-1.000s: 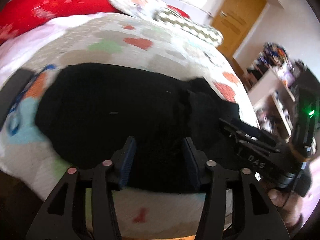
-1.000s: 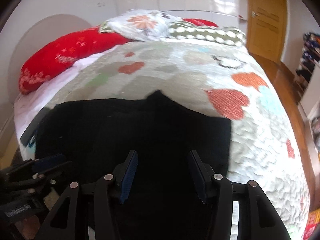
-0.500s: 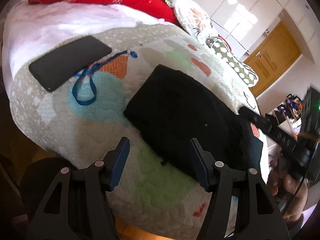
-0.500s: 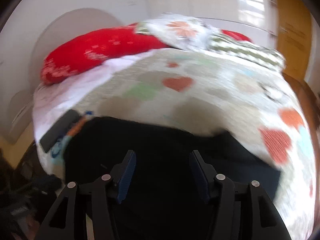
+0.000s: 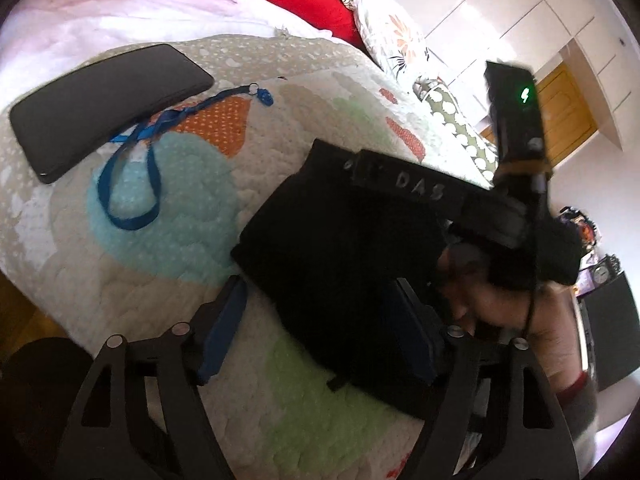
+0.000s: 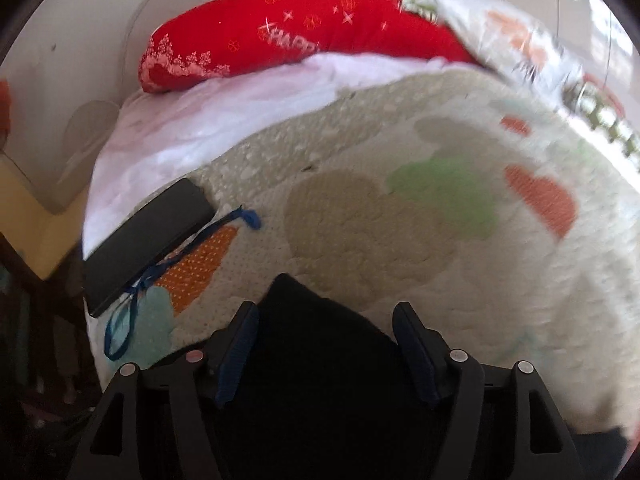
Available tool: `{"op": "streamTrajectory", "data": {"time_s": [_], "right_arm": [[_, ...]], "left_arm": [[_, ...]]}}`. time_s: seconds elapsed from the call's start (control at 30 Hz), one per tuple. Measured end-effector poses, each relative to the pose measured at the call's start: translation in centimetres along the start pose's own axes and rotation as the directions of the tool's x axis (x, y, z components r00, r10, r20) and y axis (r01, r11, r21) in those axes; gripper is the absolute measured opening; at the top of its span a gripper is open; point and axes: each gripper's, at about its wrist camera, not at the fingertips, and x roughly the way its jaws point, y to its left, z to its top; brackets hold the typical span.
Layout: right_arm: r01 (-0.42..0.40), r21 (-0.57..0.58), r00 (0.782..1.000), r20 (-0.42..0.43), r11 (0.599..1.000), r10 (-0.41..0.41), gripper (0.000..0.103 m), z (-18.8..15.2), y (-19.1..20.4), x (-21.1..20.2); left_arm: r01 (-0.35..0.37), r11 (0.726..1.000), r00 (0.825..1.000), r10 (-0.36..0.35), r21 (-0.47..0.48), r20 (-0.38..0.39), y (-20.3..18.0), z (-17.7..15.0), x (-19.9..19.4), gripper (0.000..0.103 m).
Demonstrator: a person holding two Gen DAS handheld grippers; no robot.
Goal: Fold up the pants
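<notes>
Folded black pants [image 5: 344,264] lie on the bed quilt [image 5: 168,240], beneath both hand-held grippers. Left hand-held gripper [image 5: 320,332] and right hand-held gripper [image 6: 326,354] have just been opening; both stand released, with the cloth lying unpinched between the fingers.

White letters "DAS" stand on the black body of the right gripper [image 5: 420,192], at about two o'clock in the left wrist view. The red pillow [image 6: 304,40] at twelve o'clock carries white "HAPP", cut off by bedding.
</notes>
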Motion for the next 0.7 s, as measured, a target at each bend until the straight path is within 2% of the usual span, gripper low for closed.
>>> {"op": "streamTrajectory", "data": {"time_s": [0.03,0.1,0.13,0.17,0.23,0.27,0.33,0.43,0.5,0.6,0.67,0.7], "right_arm": [[-0.011,0.02,1.0,0.012,1.0,0.01,0.067,-0.2,-0.2,-0.1],[-0.027,0.049,0.999,0.026,0.998,0.026,0.055,-0.2,-0.5,-0.5],[-0.038,0.063,0.999,0.034,0.997,0.036,0.054,-0.1,-0.6,-1.0],[-0.048,0.081,0.998,0.047,0.996,0.044,0.052,0.0,-0.7,-1.9],[-0.051,0.115,0.995,0.089,0.992,0.041,0.052,0.0,-0.9,-4.3],[-0.051,0.13,0.992,0.122,0.99,0.035,0.052,-0.3,-1.1,-5.9],[-0.061,0.178,0.977,0.213,0.982,0.022,0.053,-1.3,-2.4,-10.5],[-0.09,0.278,0.954,0.301,0.956,0.003,0.059,-3.5,-5.3,-16.7],[-0.153,0.366,0.931,0.366,0.918,0.009,0.085,-5.7,-7.7,-20.3],[-0.246,0.461,0.921,0.384,0.853,0.057,0.089,-8.4,-10.3,-22.8],[-0.249,0.485,0.928,0.367,0.838,0.063,0.089,-9.7,-10.7,-23.2],[-0.226,0.493,0.938,0.343,0.84,0.051,0.089,-10.5,-10.8,-23.1]], "left_arm": [[0.012,1.0,1.0,-0.012,-0.005,0.006,0.1,0.1,0.0,0.076],[0.03,1.0,0.999,-0.03,0.001,0.014,-0.1,0.3,0.1,0.075],[0.02,1.0,1.0,-0.02,0.01,0.024,-0.3,0.3,-0.1,0.06],[0.011,1.0,0.999,-0.011,0.022,0.03,-0.6,0.5,-0.2,0.04],[0.022,0.997,0.998,-0.027,0.078,0.056,-1.8,0.8,-0.9,0.03],[0.012,0.992,0.995,-0.024,0.123,0.097,-2.9,0.8,-1.8,0.024],[0.006,0.97,0.985,-0.048,0.242,0.166,-5.8,0.4,-3.6,0.024],[-0.027,0.897,0.965,-0.092,0.441,0.247,-11.1,-1.8,-5.4,0.024],[-0.024,0.833,0.961,-0.133,0.553,0.243,-14.4,-4.4,-5.4,0.024],[0.008,0.764,0.968,-0.169,0.645,0.188,-17.4,-7.9,-4.1,0.024],[0.024,0.734,0.973,-0.172,0.679,0.151,-18.4,-10.0,-3.3,0.023],[0.027,0.724,0.977,-0.165,0.69,0.135,-18.5,-10.7,-2.9,0.023]]}}
